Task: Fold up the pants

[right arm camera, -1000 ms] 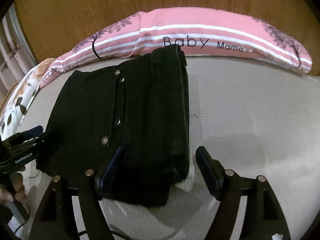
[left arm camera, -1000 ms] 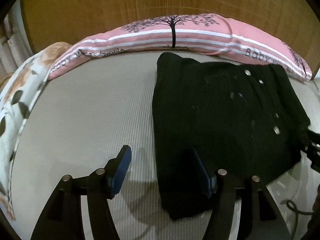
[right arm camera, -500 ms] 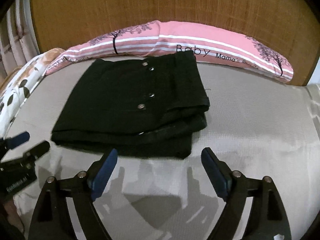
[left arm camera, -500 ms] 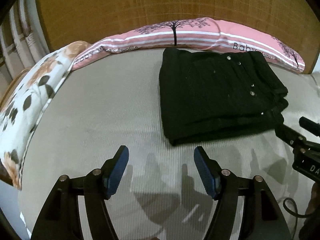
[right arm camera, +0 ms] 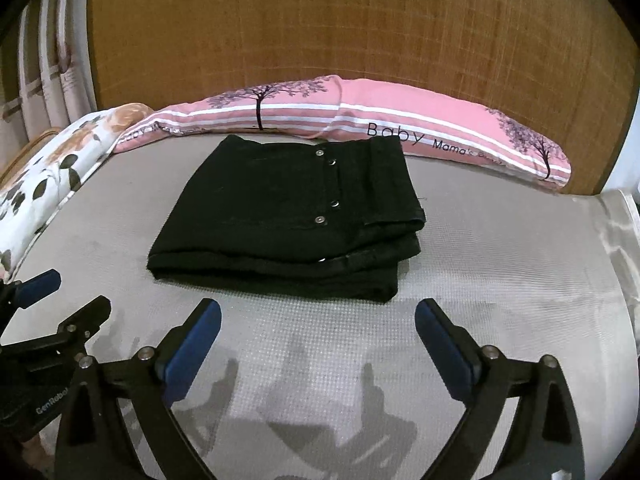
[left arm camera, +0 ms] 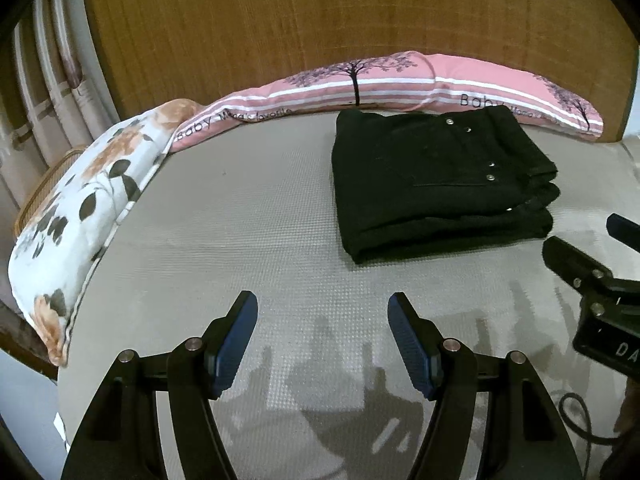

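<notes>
The black pants lie folded in a compact rectangle on the grey bed, silver snaps on top; they also show in the right wrist view. My left gripper is open and empty, hovering above the bed in front of and left of the pants. My right gripper is open and empty, in front of the pants' near edge. Each gripper appears at the edge of the other's view: the right one, the left one.
A long pink pillow lies along the wooden headboard behind the pants. A floral pillow lies at the bed's left edge. Curtains hang at the left. The grey bed cover spreads around the pants.
Both grippers have pulled back from the folded pants toward the near side of the bed; one second ago their fingers were at the pants' near edge. The pants stay put.
</notes>
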A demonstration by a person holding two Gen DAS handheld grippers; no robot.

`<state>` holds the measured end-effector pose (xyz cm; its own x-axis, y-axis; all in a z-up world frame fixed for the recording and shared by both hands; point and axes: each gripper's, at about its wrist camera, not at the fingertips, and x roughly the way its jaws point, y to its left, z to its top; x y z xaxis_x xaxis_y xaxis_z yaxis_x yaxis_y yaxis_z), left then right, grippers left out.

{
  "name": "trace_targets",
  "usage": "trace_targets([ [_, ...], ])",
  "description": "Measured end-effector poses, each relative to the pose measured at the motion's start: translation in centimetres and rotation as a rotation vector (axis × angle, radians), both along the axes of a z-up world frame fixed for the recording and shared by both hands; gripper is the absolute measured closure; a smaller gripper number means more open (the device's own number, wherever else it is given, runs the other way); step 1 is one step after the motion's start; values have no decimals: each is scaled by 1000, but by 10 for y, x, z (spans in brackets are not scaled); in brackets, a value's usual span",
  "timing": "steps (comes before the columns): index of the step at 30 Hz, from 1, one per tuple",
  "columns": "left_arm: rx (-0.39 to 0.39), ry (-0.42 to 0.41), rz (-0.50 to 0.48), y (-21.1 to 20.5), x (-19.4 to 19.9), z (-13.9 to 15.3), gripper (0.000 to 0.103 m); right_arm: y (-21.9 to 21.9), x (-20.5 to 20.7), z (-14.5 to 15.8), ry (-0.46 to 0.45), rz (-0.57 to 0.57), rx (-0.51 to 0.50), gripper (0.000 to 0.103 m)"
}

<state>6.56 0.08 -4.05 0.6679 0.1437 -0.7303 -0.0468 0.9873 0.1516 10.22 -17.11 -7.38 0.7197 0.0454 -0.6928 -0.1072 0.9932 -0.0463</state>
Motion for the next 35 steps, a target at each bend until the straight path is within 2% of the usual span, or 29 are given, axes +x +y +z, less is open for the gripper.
trace_targets([
  [14,-47,7,-27,-5,-12,5,35,0,-22,3,3,-13,-2,6],
  [35,-88,36,-47,-8,-13,-2,35,-2,-24,-6,30,-9,11,6],
])
